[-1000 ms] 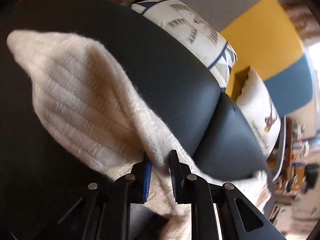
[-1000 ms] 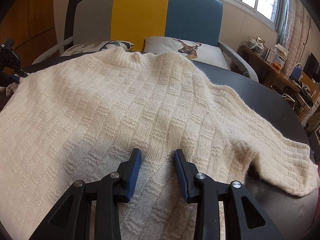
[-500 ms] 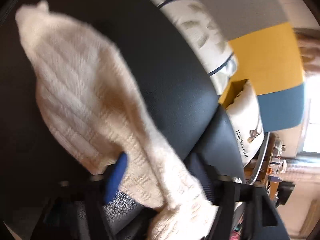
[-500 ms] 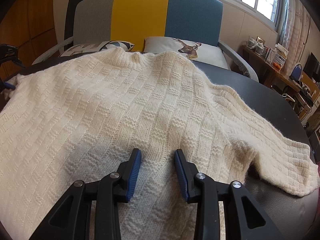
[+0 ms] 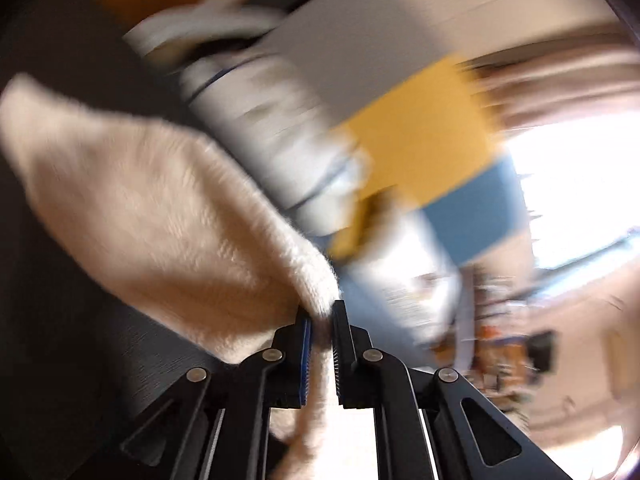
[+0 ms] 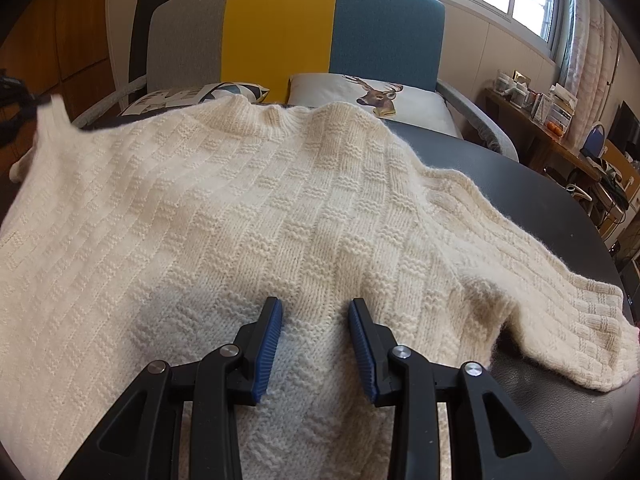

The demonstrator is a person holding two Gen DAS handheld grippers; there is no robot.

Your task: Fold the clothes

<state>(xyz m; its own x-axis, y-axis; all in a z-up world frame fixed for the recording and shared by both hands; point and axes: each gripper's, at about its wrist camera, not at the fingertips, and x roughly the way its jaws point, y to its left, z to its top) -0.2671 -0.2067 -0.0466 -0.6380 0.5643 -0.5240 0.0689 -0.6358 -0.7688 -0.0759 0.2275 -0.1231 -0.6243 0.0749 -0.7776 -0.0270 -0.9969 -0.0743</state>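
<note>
Item: cream knit sweater [image 6: 248,216], spread across the dark worktop [image 6: 532,184]; left gripper [image 5: 320,316] pinched tight on its left sleeve [image 5: 152,220], likely to fold it inward; right gripper [image 6: 316,312] half-open, empty, over the hem, seemingly steadying.

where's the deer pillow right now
In the right wrist view the deer pillow lies on the sofa seat below the blue back panel, just beyond the sweater, right of the patterned pillow.

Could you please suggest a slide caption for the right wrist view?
Open right gripper poised over a cream knit sweater spread on a dark table, sofa behind.
</note>
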